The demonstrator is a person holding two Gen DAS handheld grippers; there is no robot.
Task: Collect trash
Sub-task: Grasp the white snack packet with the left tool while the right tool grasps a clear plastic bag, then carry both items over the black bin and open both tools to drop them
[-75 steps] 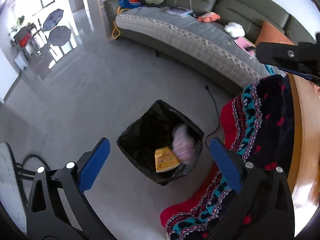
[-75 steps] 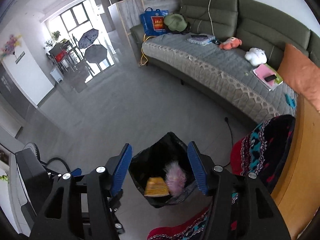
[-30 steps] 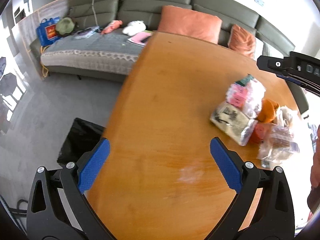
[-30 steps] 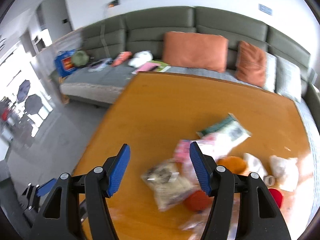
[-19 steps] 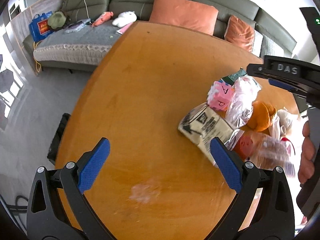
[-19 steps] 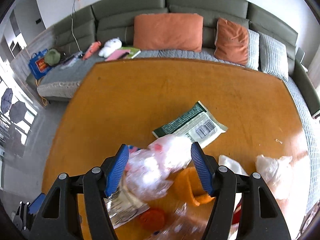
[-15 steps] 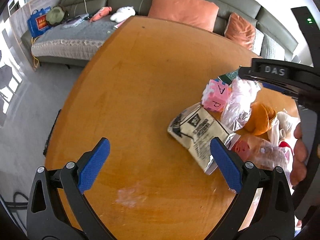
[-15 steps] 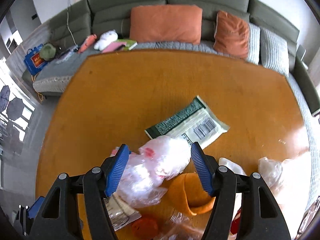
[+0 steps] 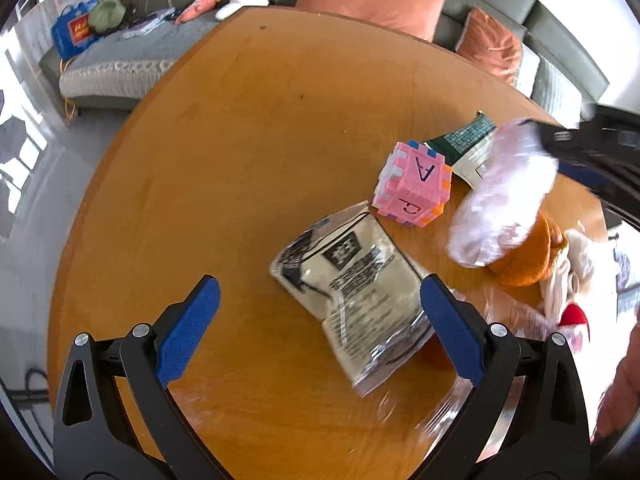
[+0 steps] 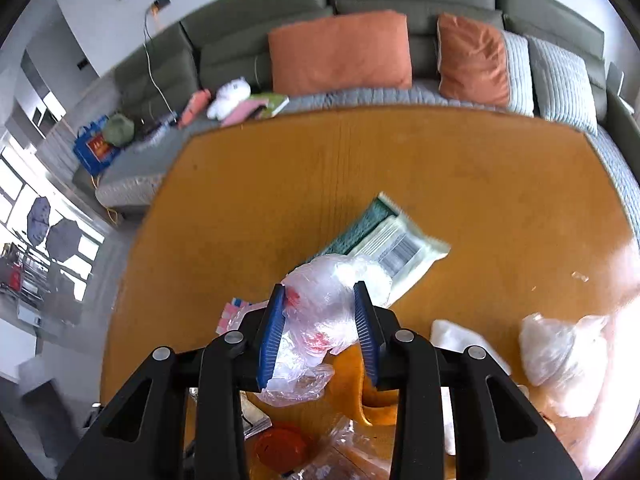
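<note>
My right gripper (image 10: 319, 294) is shut on a crumpled clear plastic bag (image 10: 326, 312) and holds it above the wooden table (image 10: 460, 184). The same bag (image 9: 500, 196) shows blurred in the left wrist view, with the right gripper's black body (image 9: 592, 152) behind it. My left gripper (image 9: 316, 304) is open and empty, low over a beige printed wrapper (image 9: 352, 284) that lies between its fingers. A green and white snack packet (image 10: 384, 240) lies flat beyond the held bag.
A pink foam letter cube (image 9: 412, 184), an orange cloth (image 9: 524, 260) and a white soft thing (image 9: 568, 276) lie to the right. Another clear bag (image 10: 560, 352), a red lid (image 10: 280, 448) and cellophane (image 10: 344, 452) are near. A sofa with orange cushions (image 10: 340, 48) stands behind the table.
Both grippers swung from the black floor bin to the table. My right gripper closed on the clear plastic bag. My left gripper moved closer over the beige wrapper.
</note>
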